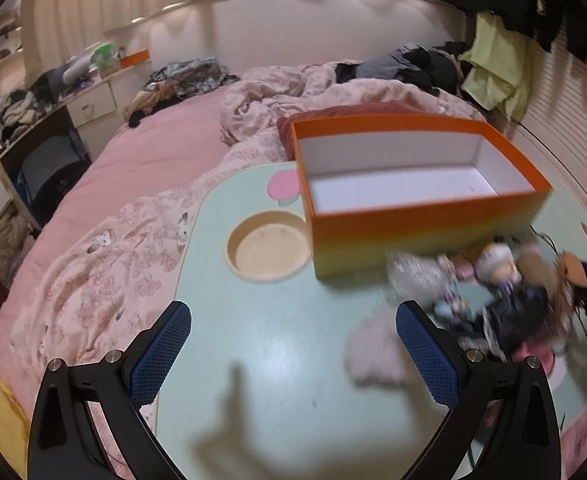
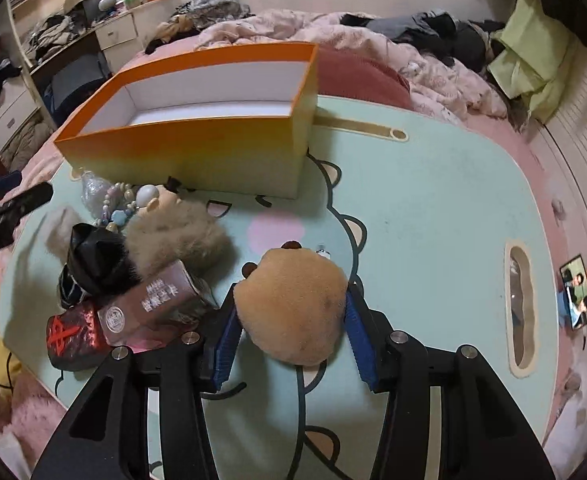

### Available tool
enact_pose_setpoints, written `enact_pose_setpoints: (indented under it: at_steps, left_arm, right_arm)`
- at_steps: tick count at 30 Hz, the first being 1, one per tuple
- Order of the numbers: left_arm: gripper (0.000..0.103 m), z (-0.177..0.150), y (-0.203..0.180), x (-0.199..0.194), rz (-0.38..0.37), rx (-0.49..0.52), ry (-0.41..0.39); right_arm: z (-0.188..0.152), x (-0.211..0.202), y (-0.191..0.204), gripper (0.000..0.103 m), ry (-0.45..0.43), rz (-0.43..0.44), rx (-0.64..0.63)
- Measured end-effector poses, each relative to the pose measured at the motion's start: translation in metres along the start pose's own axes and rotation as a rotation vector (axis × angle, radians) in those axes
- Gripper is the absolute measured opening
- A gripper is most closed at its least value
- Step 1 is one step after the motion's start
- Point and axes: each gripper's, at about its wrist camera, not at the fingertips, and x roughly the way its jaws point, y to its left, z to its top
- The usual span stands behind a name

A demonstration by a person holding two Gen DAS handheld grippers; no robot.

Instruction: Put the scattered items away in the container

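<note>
Fingers [image 2: 229,344] of the right gripper [image 2: 291,316] clamp a tan plush toy [image 2: 293,308] above the desk [image 2: 433,200].
Left gripper [image 1: 293,344] fingers spread, empty; orange box [image 1: 425,216] beyond.

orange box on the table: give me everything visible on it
The orange box is a long, open-topped rectangular carton, looking like stiff card. Its outside fades from orange at the rim to pale yellow at the base; the inside is plain white and empty. It stands upright on the mint-green table, no lid on it. The pile of small toys lies just in front of its long side; neither claw touches it.
</note>
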Motion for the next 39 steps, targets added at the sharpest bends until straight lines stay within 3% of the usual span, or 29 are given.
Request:
enact_pose_setpoints:
  at_steps: [10,13,17,22,26,30,33,35,39]
  left_arm:
    - [0.103,-0.028,-0.022,-0.026,-0.086,0.109,0.014]
    - [0.103,-0.038,-0.03,-0.028,-0.134,0.127,0.029]
    - [0.103,-0.048,-0.041,-0.027,-0.12,0.193,0.033]
    - [0.103,-0.061,-0.045,-0.03,-0.176,0.145,0.04]
    - [0.103,-0.069,-0.053,-0.028,-0.168,0.134,0.029]
    - [0.103,-0.074,-0.061,-0.016,-0.163,0.106,0.053]
    - [0.103,-0.078,-0.059,-0.016,-0.187,0.069,0.025]
    - [0.103,-0.078,-0.06,-0.016,-0.193,0.075,0.007]
    - [0.103,-0.081,-0.059,-0.016,-0.209,0.083,-0.04]
  right_arm:
    - [-0.011,0.005,0.025,0.054,-0.03,-0.052,-0.131]
    - [-0.014,-0.004,0.02,0.055,-0.089,-0.029,-0.097]
    - [-0.028,-0.027,0.012,0.074,-0.218,-0.026,-0.019]
    - [-0.049,-0.04,0.011,0.075,-0.271,-0.008,0.018]
    - [-0.064,-0.039,0.021,0.075,-0.253,-0.004,0.005]
    - [-0.077,-0.024,0.036,0.075,-0.199,-0.068,-0.006]
    - [-0.081,-0.019,0.032,0.088,-0.21,-0.091,0.063]
    - [-0.083,-0.016,0.026,0.103,-0.204,-0.116,0.098]
    - [-0.086,-0.016,0.021,0.103,-0.221,-0.108,0.096]
